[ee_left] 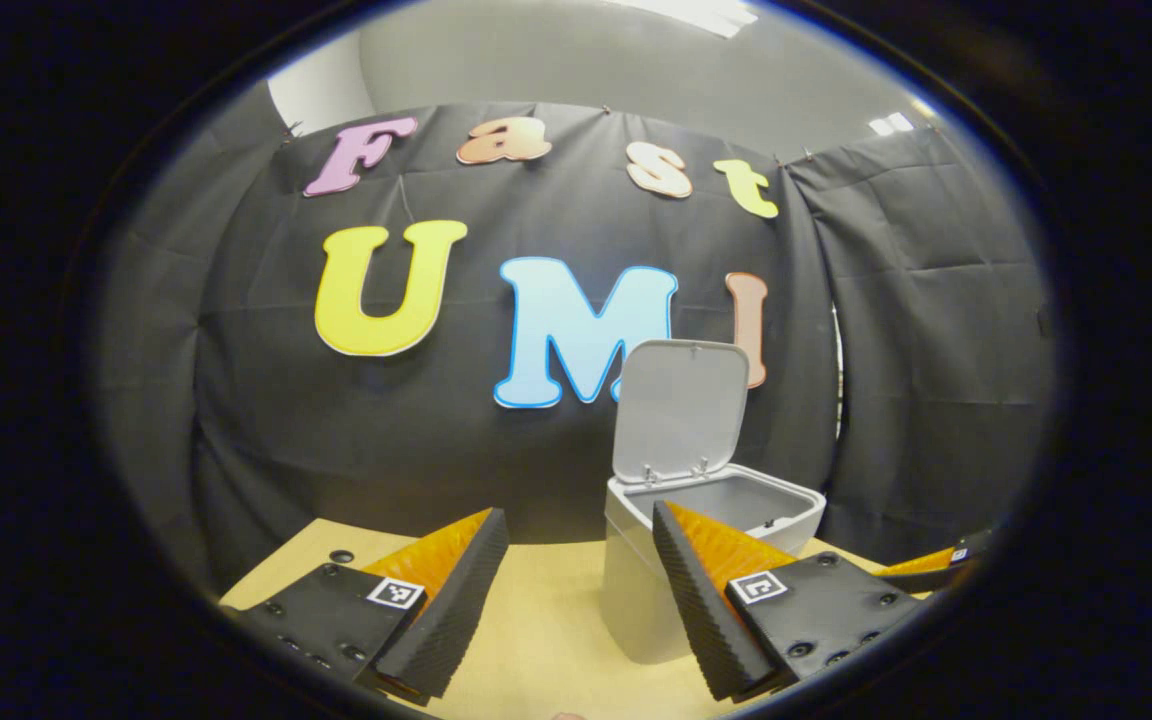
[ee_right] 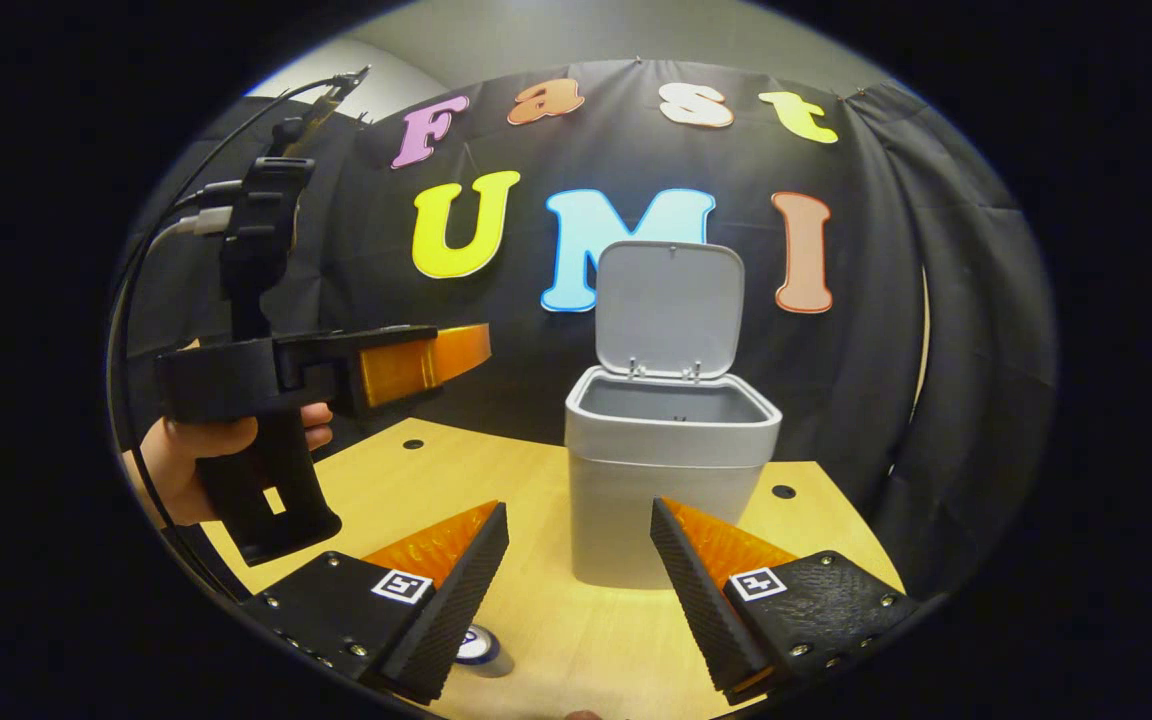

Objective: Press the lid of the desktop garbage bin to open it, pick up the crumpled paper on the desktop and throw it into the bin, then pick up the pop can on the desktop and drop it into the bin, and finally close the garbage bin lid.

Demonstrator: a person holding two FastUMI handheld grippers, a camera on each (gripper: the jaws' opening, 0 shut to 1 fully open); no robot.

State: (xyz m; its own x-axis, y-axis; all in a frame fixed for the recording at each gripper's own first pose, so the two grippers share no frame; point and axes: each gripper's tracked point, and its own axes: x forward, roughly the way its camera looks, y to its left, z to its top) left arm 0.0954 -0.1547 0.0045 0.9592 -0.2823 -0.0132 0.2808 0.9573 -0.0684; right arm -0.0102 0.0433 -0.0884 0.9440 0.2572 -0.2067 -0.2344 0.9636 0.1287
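The grey desktop bin (ee_right: 671, 490) stands upright on the wooden table with its lid (ee_right: 668, 305) swung up against the back cloth. My right gripper (ee_right: 576, 590) is open and empty, a short way in front of the bin. The top of the pop can (ee_right: 481, 650) shows on the table just below its left finger. My left gripper (ee_right: 466, 355), held by a hand (ee_right: 181, 455), hovers above the table left of the bin. From the left gripper view, the bin (ee_left: 626, 580) and its raised lid (ee_left: 681, 410) sit ahead to the right, and my left gripper (ee_left: 576, 600) is open and empty.
The black cloth wall closes the back and sides just behind the bin. The wooden tabletop (ee_right: 436, 480) has small round holes (ee_right: 784, 491). Cables run up from the left gripper's handle (ee_right: 256, 240). A tip of the right gripper's fingers (ee_left: 926, 567) shows at the far right.
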